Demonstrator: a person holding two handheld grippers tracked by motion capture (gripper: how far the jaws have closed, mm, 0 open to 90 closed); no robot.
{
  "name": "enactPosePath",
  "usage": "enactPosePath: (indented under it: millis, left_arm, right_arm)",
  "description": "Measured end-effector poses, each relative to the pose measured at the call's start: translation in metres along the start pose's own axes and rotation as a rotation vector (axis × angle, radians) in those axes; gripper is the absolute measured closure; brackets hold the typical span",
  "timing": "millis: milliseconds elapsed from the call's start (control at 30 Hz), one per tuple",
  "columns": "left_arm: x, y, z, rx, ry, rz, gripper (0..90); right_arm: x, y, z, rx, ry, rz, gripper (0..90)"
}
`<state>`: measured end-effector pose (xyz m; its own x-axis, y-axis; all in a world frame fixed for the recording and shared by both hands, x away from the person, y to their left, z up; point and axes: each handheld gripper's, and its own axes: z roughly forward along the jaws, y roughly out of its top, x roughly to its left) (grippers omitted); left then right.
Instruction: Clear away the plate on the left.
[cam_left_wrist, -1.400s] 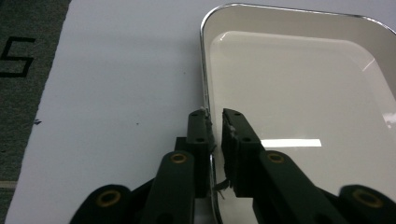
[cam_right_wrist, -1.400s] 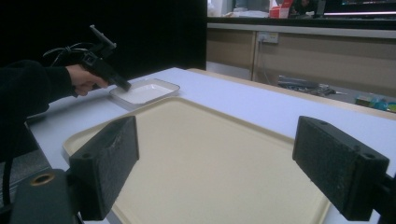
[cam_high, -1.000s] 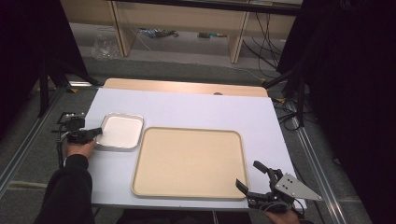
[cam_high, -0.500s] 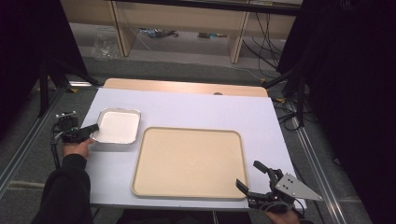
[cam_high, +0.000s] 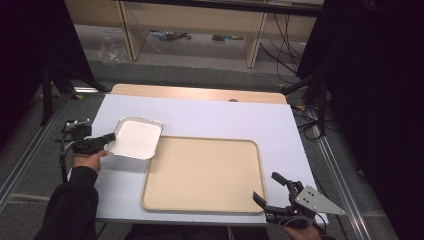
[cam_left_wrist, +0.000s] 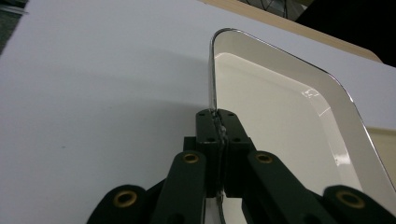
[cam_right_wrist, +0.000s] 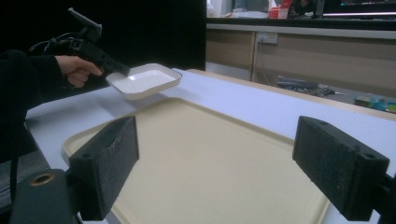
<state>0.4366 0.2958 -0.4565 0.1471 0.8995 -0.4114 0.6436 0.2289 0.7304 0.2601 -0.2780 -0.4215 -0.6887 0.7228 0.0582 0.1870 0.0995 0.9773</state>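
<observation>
Lifted since earlier — left claw (cam_high: 106, 138) clamps white dish (cam_high: 135, 138) rim, carrying toward tray (cam_high: 202, 172); next: lower inside. Right claw (cam_high: 270, 191) open, empty.

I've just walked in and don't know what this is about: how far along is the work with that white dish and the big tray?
Early on. The left gripper has clamped the white dish by its rim and holds it off the table, over the near corner of the beige tray. The tray holds nothing yet. The right gripper waits open at the tray's other corner. Setting the dish down probably remains.
</observation>
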Motion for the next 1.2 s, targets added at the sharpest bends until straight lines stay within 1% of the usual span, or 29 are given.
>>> enactPosePath:
  millis: [67, 133, 167, 200, 267, 300, 333, 367, 400, 433, 467, 500, 700, 733, 933, 1033, 1067, 1100, 1133, 1167, 1200]
  left_arm:
    - [-0.008, -0.001, 0.002, 0.014, -0.024, 0.016, 88.2]
    - [-0.014, -0.003, 0.003, 0.023, -0.039, 0.028, 88.3]
    - [-0.02, -0.004, 0.005, 0.028, -0.056, 0.037, 88.3]
    - [-0.022, -0.005, 0.005, 0.03, -0.06, 0.038, 88.3]
    - [-0.032, -0.008, 0.008, 0.048, -0.084, 0.052, 88.3]
    - [-0.039, -0.01, 0.009, 0.05, -0.094, 0.066, 88.3]
    - [-0.043, -0.011, 0.01, 0.05, -0.101, 0.068, 88.3]
    - [-0.046, -0.012, 0.01, 0.068, -0.115, 0.089, 88.3]
    - [-0.05, -0.013, 0.01, 0.076, -0.131, 0.092, 88.3]
    - [-0.056, -0.014, 0.012, 0.061, -0.152, 0.069, 88.3]
    - [-0.059, -0.014, 0.013, 0.065, -0.163, 0.075, 88.3]
    - [-0.065, -0.016, 0.013, 0.068, -0.168, 0.093, 88.3]
    - [-0.078, -0.02, 0.015, 0.084, -0.192, 0.121, 88.3]
    - [-0.081, -0.021, 0.015, 0.086, -0.192, 0.119, 88.3]
    - [-0.09, -0.025, 0.016, 0.097, -0.22, 0.123, 88.3]
    - [-0.098, -0.028, 0.016, 0.109, -0.236, 0.135, 88.3]
    - [-0.099, -0.029, 0.017, 0.113, -0.244, 0.145, 88.3]
    - [-0.102, -0.03, 0.017, 0.116, -0.251, 0.142, 88.3]
    - [-0.104, -0.031, 0.017, 0.118, -0.255, 0.145, 88.2]
    - [-0.106, -0.031, 0.018, 0.12, -0.259, 0.157, 88.2]
    - [-0.108, -0.032, 0.018, 0.125, -0.263, 0.155, 88.3]
  right_arm:
    - [0.0, 0.0, 0.0, -0.001, 0.001, 0.0, 15.3]
    - [0.0, 0.0, 0.0, -0.001, 0.0, 0.0, 15.3]
    - [0.0, 0.0, 0.0, 0.003, 0.0, 0.0, 15.3]
    - [0.0, 0.0, 0.0, 0.003, 0.0, 0.0, 15.3]
    - [0.0, 0.0, 0.0, 0.002, -0.003, -0.002, 15.3]
    - [0.0, 0.0, 0.0, 0.001, -0.003, -0.002, 15.3]
    - [0.0, 0.0, 0.0, 0.001, -0.003, -0.001, 15.3]
    - [0.0, 0.0, 0.0, 0.0, -0.003, -0.001, 15.3]
    - [0.0, 0.0, 0.0, -0.002, -0.003, -0.001, 15.3]
    - [0.0, 0.0, -0.001, 0.004, 0.001, 0.0, 15.3]
    - [0.0, 0.0, -0.001, 0.005, 0.002, 0.001, 15.3]
    - [0.0, 0.0, -0.001, 0.005, 0.002, 0.0, 15.3]
    - [0.0, 0.0, -0.001, 0.006, 0.002, 0.0, 15.3]
    - [0.0, 0.0, -0.001, 0.006, 0.002, 0.001, 15.3]
    - [0.0, 0.0, -0.001, 0.003, 0.002, 0.0, 15.3]
    - [0.0, 0.0, -0.001, 0.003, 0.003, 0.001, 15.3]
    - [0.0, 0.0, -0.001, 0.003, 0.003, 0.001, 15.3]
    - [0.0, 0.0, 0.0, 0.0, 0.003, -0.006, 15.3]
    - [-0.002, 0.0, 0.001, -0.016, 0.011, -0.035, 15.3]
    - [-0.002, 0.0, 0.001, -0.013, 0.012, -0.033, 15.3]
    - [-0.002, 0.0, 0.001, -0.013, 0.013, -0.033, 15.3]
